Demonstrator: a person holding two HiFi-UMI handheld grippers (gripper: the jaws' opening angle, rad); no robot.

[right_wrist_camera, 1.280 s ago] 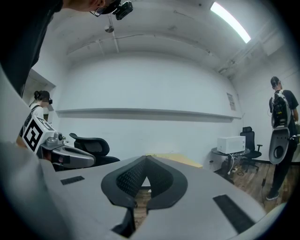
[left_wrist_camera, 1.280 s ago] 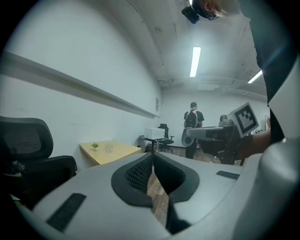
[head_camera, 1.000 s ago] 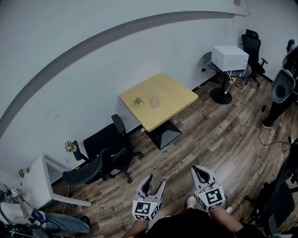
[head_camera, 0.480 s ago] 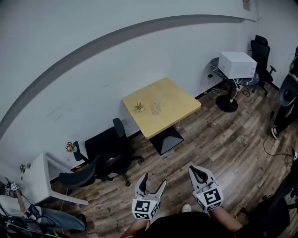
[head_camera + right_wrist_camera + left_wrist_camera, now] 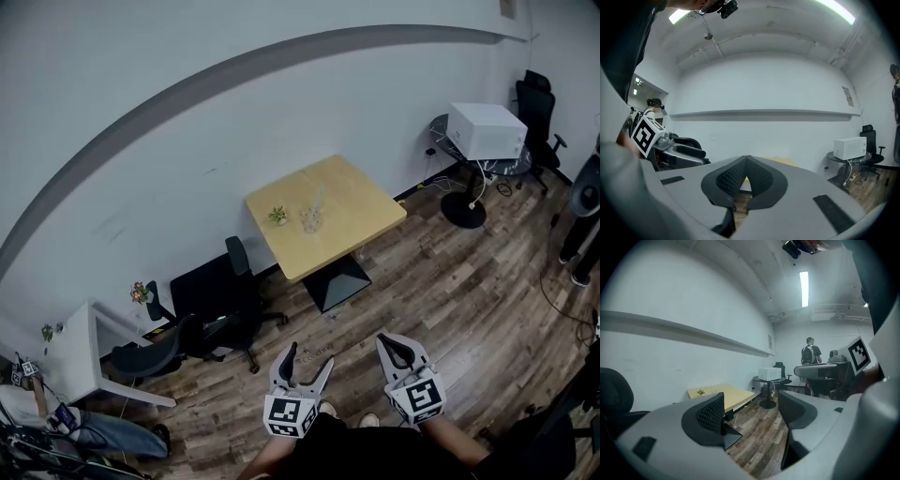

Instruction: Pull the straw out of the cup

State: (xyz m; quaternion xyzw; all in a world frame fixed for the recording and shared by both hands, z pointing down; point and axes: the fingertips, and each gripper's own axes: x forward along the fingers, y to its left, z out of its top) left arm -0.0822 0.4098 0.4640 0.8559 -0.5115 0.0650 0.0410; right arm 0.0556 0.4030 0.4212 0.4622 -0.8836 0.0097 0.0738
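Observation:
Far ahead stands a yellow square table. A clear cup sits on it with a thin pale straw rising from it, too small to make out further. Both grippers hang low over the wooden floor, well short of the table. My left gripper is open with nothing between its fingers; in the left gripper view the table shows beyond its jaws. My right gripper is shut on nothing, and its pads meet in the right gripper view.
A small potted plant stands beside the cup. Black office chairs and a white desk are on the left. A white box rests on a round table at right. A person stands far off.
Both grippers have been carried forward toward the table, which now sits a little lower in the head view. The left jaws have spread wider; the right ones stay shut.

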